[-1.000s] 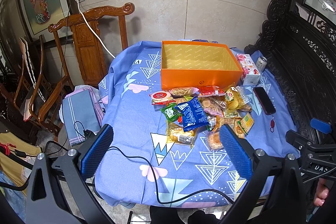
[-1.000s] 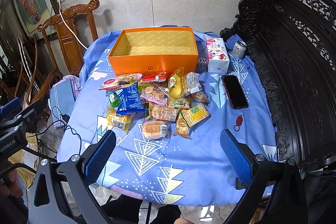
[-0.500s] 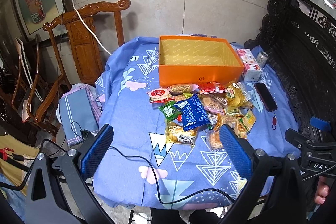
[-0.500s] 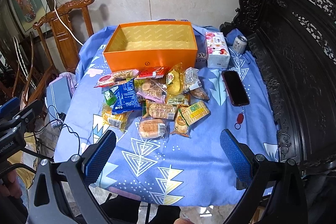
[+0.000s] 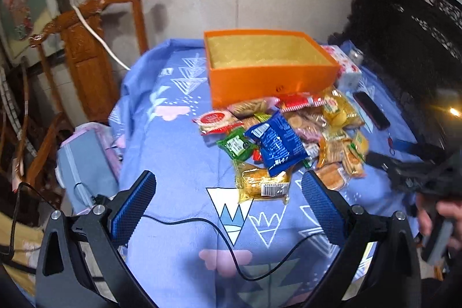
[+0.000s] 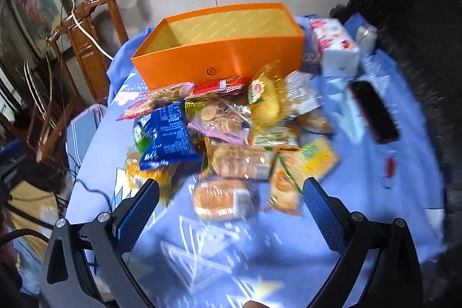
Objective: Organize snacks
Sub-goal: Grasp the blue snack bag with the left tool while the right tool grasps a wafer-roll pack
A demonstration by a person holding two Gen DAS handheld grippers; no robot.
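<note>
An empty orange box (image 5: 271, 77) (image 6: 222, 59) stands at the back of the blue-clothed table (image 5: 179, 140). In front of it lies a heap of several wrapped snacks, with a blue packet (image 5: 277, 143) (image 6: 166, 134) on top and a gold-wrapped cake (image 5: 261, 184) nearest my left gripper. My left gripper (image 5: 228, 210) hangs open over the near cloth, short of the heap. My right gripper (image 6: 231, 210) is open too, low over the heap, with a wrapped bun (image 6: 219, 198) between its fingertips, untouched. The right view is blurred.
A tissue box (image 6: 335, 48), a can (image 6: 365, 36) and a black phone (image 6: 375, 114) lie right of the box. A black cable (image 5: 231, 250) crosses the near cloth. Wooden chairs (image 5: 95, 57) stand left, a dark carved bench (image 5: 418, 54) right. A hand (image 5: 441, 218) holds the other gripper.
Both grippers have moved forward and down toward the snack heap, the right one farther, so the bun now lies between its fingers. Both stay open.
</note>
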